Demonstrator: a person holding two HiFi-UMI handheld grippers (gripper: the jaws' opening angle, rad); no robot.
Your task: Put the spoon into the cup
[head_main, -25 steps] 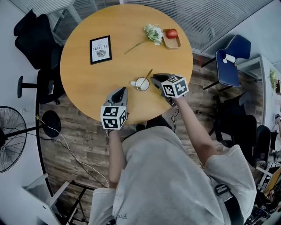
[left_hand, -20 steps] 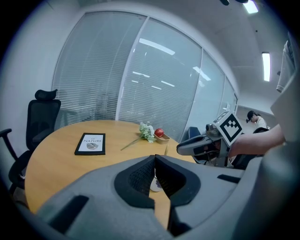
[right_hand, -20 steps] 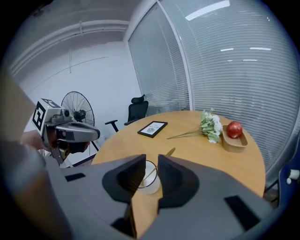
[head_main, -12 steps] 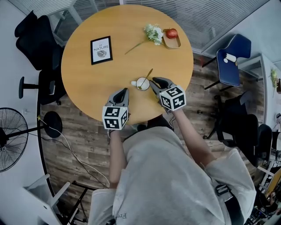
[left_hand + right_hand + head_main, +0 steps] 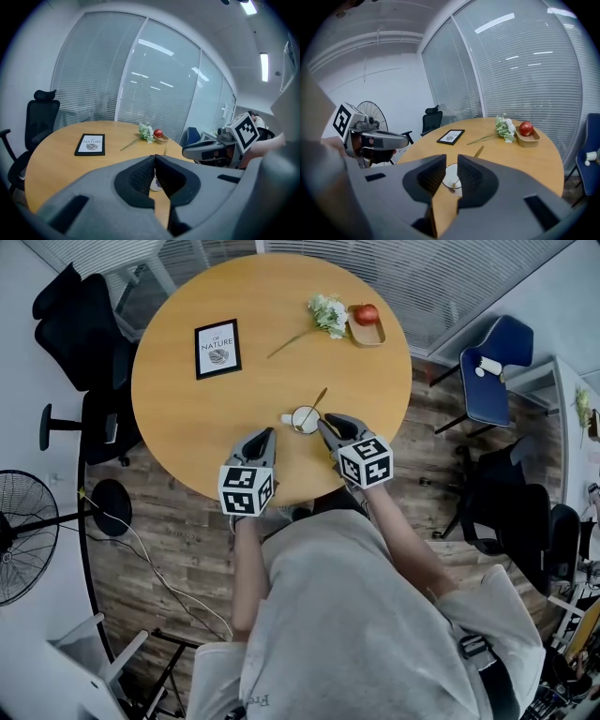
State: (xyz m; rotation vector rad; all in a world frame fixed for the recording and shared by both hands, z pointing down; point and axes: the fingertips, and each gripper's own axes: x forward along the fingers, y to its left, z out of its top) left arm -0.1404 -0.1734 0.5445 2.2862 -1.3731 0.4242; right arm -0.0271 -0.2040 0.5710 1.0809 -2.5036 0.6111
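A small white cup (image 5: 304, 418) stands near the front edge of the round wooden table (image 5: 187, 418). The wooden spoon (image 5: 317, 399) rests inside it, with its handle leaning out toward the far right. My right gripper (image 5: 325, 424) sits just right of the cup, open by a narrow gap and holding nothing. Through that gap the right gripper view shows the cup (image 5: 452, 178) and the spoon handle (image 5: 478, 151). My left gripper (image 5: 262, 439) is shut and empty, a short way left of the cup and nearer to me. In the left gripper view its jaws hide most of the cup (image 5: 154, 185).
A framed picture (image 5: 217, 348) lies at the far left of the table. A flower (image 5: 326, 311) and a wooden tray (image 5: 369, 332) with a red apple (image 5: 366, 310) are at the far right. Black chairs (image 5: 80, 324), a blue chair (image 5: 497, 357) and a fan (image 5: 19, 535) surround the table.
My right gripper has drawn back from the cup toward the person. The spoon stays in the cup, and the left gripper has hardly moved.
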